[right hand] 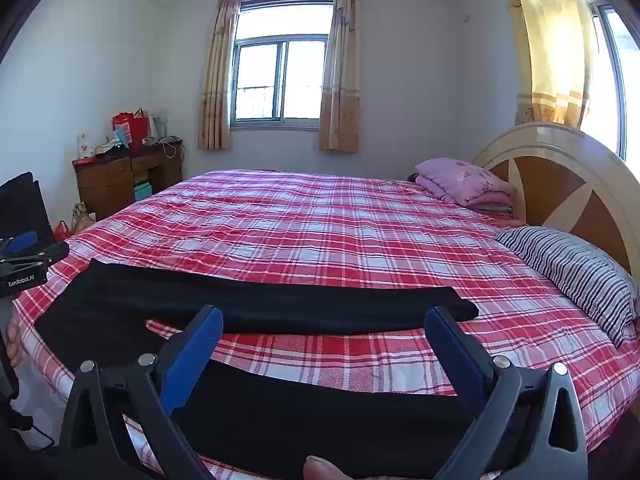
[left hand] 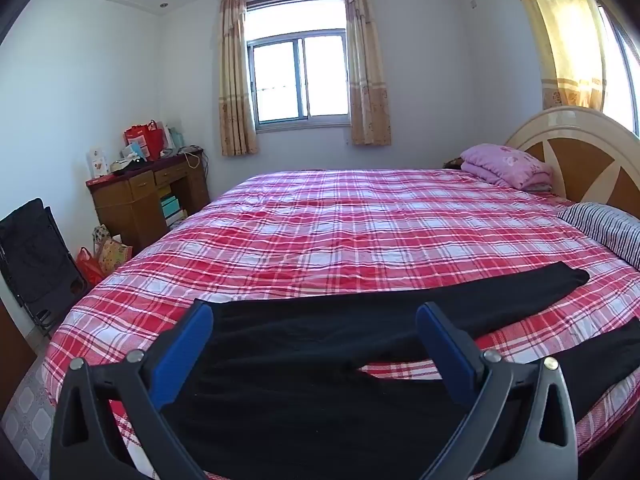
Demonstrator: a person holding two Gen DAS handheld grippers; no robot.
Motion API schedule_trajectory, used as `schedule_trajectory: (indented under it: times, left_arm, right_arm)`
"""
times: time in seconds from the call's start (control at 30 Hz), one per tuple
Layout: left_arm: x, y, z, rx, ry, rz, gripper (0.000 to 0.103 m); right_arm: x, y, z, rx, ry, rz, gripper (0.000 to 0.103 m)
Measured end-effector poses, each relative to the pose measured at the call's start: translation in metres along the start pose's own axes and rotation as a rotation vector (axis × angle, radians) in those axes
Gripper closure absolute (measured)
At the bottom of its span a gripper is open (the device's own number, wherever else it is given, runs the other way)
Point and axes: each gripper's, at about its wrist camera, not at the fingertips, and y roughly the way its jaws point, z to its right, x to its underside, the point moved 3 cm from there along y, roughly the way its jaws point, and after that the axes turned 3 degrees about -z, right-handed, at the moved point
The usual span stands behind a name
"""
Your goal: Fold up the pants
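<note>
So, left wrist view first: the left gripper [left hand: 314, 320] with black arms and blue finger pads [left hand: 182, 354] hung above the near edge of the bed, jaws spread wide and holding nothing. Black soft-fabric pants [left hand: 320, 328] lay flat on the red-and-white plaid bedspread [left hand: 320, 224], waist end under the gripper at the near edge, one leg running off to the right toward a grey striped pillow [left hand: 608, 228], the other leg splaying along the near right edge with a wedge of plaid showing between the two. A folded pink quilt [left hand: 506, 164] sat by the cream-and-brown wooden headboard [left hand: 580, 152] at far right. A brown wooden desk [left hand: 140, 196] cluttered with red bags stood in the left corner, and a window [left hand: 298, 76] with beige curtains was on the back wall. Right wrist view: the right gripper [right hand: 324, 320], same black-and-blue build, also had its jaws wide apart with nothing between them, poised above the near pant leg. The pants [right hand: 260, 300] spread across the near part of the bedspread [right hand: 320, 220], far leg ending short of the striped pillow [right hand: 576, 268], near leg lying along the bed edge. The left gripper [right hand: 24, 242] showed at the left edge, only partly in frame. Pink quilt [right hand: 468, 182], headboard [right hand: 560, 176], desk [right hand: 116, 184] and window [right hand: 280, 80] were all visible behind.
</note>
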Motion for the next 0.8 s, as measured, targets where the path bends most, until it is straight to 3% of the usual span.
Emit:
schedule_trajectory:
  times: [0.8]
  left_arm:
    - [0.0,0.001,-0.003,0.019,-0.027,-0.006,0.0]
  right_arm:
    - [0.0,0.0,0.0,0.023,-0.017,0.003,0.001]
